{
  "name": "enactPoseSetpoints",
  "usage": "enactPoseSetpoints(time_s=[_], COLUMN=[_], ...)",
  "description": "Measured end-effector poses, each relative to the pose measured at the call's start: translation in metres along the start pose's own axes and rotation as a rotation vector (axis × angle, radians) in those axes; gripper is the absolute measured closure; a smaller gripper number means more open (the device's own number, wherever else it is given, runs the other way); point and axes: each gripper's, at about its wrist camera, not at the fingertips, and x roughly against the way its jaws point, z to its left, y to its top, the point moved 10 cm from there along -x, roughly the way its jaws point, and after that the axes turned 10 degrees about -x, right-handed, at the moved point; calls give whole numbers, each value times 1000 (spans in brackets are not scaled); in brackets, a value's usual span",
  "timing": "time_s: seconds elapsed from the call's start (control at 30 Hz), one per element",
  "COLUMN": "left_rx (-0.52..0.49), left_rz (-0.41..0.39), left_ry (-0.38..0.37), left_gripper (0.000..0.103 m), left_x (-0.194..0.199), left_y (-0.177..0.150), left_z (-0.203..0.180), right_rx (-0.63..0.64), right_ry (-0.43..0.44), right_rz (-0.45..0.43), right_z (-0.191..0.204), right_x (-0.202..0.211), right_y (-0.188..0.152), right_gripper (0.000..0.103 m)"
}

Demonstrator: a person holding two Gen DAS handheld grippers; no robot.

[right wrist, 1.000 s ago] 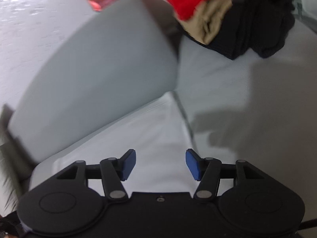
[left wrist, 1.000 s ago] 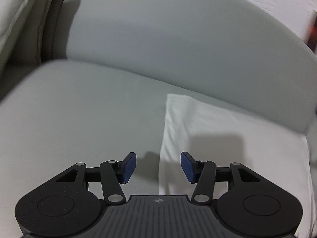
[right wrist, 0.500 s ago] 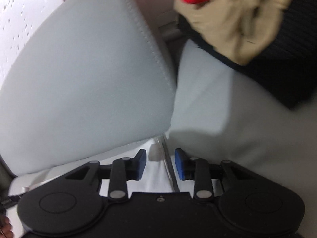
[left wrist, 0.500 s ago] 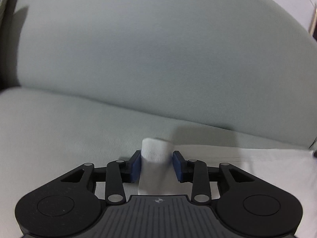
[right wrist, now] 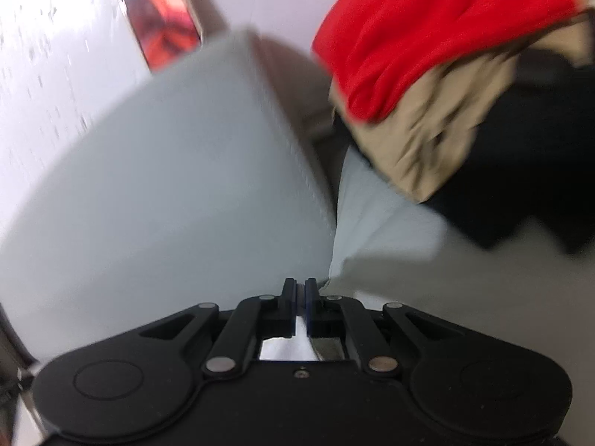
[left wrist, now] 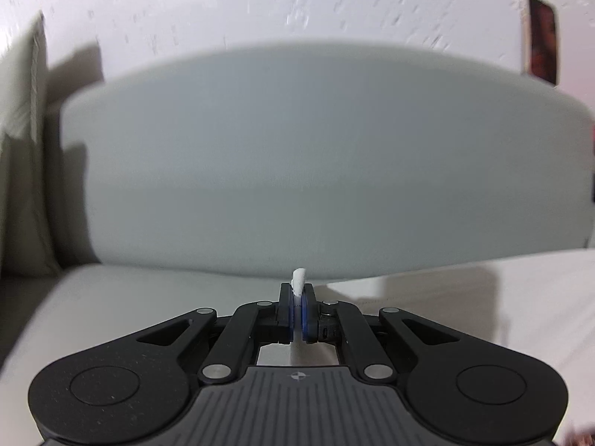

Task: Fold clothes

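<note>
Two grippers, both on one white garment (left wrist: 427, 297) spread over a pale grey sofa seat (left wrist: 130, 297). Backed by a grey cushion (left wrist: 297, 156), under a speckled white wall (left wrist: 260, 0) with a reddish framed picture (left wrist: 541, 37). Left gripper (left wrist: 297, 306): just closed, blue pads clamped on a pinch of the white cloth, a tuft poking up past the tips. Right gripper (right wrist: 300, 297): also just closed, white cloth nipped between the pads and showing below them. Seen only from the right wrist: a heap of clothes (right wrist: 465, 93), red over tan over black, near the cushion's end. Seen only from the left wrist: a beige cushion (left wrist: 22, 111) at the far left edge, and the garment's flat expanse to the right.
</note>
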Motion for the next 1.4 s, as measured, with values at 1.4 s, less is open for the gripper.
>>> enactPoseSetpoints(time_s=[1.4], left_rx=[17], left_rz=[230], left_ry=[56], left_gripper=[69], left_x=[296], left_y=[-234], left_z=[-8], right_rx=[-74], right_ry=[-135], right_rz=[190], right_z=[-120], right_x=[285], right_y=[-148], right_gripper=[58])
